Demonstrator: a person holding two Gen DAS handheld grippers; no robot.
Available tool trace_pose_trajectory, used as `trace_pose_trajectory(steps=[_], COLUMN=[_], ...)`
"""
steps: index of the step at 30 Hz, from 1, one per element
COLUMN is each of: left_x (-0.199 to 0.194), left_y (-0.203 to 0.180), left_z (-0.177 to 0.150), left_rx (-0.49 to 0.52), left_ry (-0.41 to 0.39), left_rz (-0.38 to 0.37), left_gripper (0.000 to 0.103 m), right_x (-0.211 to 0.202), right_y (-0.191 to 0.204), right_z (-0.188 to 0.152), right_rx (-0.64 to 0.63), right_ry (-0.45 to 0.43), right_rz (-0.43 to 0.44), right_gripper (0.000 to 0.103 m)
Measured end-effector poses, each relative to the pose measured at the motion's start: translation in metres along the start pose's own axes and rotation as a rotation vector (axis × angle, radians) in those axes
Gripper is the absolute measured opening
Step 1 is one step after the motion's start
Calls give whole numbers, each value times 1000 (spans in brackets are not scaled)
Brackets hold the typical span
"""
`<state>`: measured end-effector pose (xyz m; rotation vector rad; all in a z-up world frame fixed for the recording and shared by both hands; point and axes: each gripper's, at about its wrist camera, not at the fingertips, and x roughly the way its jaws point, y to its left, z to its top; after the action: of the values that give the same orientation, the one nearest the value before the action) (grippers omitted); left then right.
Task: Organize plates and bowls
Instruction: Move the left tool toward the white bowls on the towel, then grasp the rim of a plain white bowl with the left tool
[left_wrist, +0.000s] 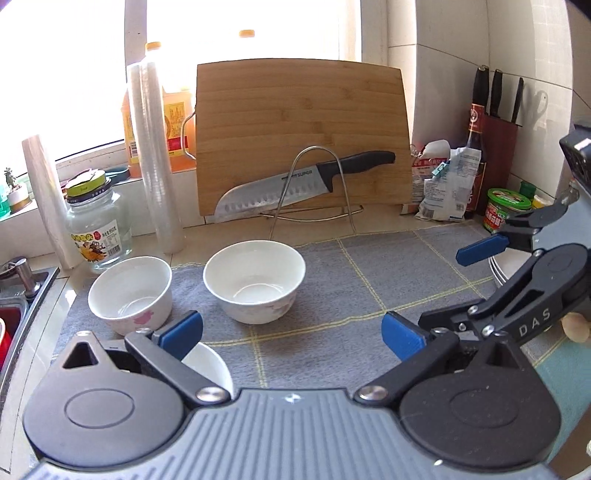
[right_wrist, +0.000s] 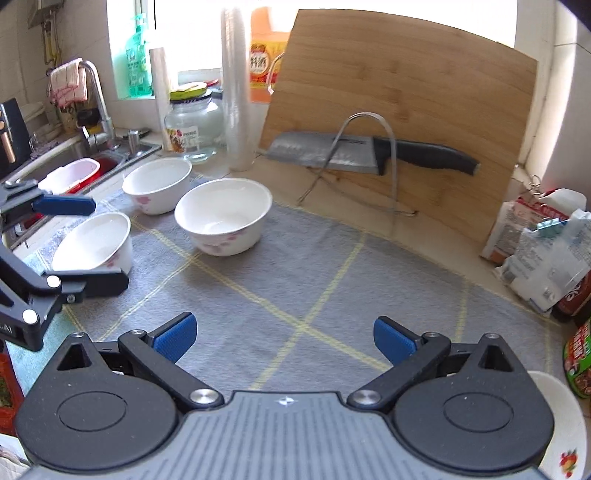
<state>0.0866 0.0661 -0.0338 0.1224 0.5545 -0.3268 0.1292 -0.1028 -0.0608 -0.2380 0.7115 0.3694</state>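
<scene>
With both grippers' fingers apart and empty, the left gripper (left_wrist: 291, 332) should straddle the rim of the bowl (right_wrist: 94, 243) at the mat's (left_wrist: 332, 280) left edge squarely, then clamp.

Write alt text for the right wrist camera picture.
The open right gripper hovers over a grey checked mat holding three empty white bowls at left. Behind, a knife rests against an upright wooden cutting board.
</scene>
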Motion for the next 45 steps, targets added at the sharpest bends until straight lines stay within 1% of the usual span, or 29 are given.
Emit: trace_pose_trajectory(steps=[5,8,10,13,16,19,25,27,29,31,32,33,34,35,37,38,41,45], left_x=[-6,-6,-6,-9,-5,3,20,27,33,40,41,43,44,45,48,50,53,57], left_y=[40,60,72,86,98,110,124,128,133,139,143,146,149,152,155,156,155,153], left_z=[-10,-14,-16,-17,-20,-22,-30,-32,-34,-36,-36,-35,-35,-35,-34,-33,-32,-30], left_rx=[32,79,95,92,104,88,105,99,86,64,49,34,27,24,13,9,17,39], left_ry=[6,32,42,50,62,107,167,189,212,255,265,275,283,290,309,318,329,332], left_rz=[-40,-63,-65,-83,-46,-21,-57,-74,-76,-106,-123,-141,-152,-160,-187,-206,-244,-271], left_gripper=[102,102,102,102,102,102,102,102,101,99,99,96,91,88,77,75,72,67], right_x=[13,21,26,32,40,47,64,69,74,77,78,78,79,80,82,83,86,88], right_y=[52,80,98,121,137,145,160,165,172,178,180,182,183,184,186,186,188,191], right_z=[6,9,10,12,14,16,22,22,20,20,19,19,20,21,23,25,29,29], right_rx=[4,4,-22,-80,-135,-163,-164,-175,-188,-203,-208,-211,-211,-211,-209,-206,-204,-219], right_ry=[13,11,17,18,25,27,26,35,44,52,49,49,50,49,43,39,32,36], right_rz=[4,40,64,88,95,104,101,89,91,85,87,89,93,93,86,83,75,66], right_gripper=[103,103,103,103,103,103,103,103,103,103,103,103,103,103,103,103,102,100])
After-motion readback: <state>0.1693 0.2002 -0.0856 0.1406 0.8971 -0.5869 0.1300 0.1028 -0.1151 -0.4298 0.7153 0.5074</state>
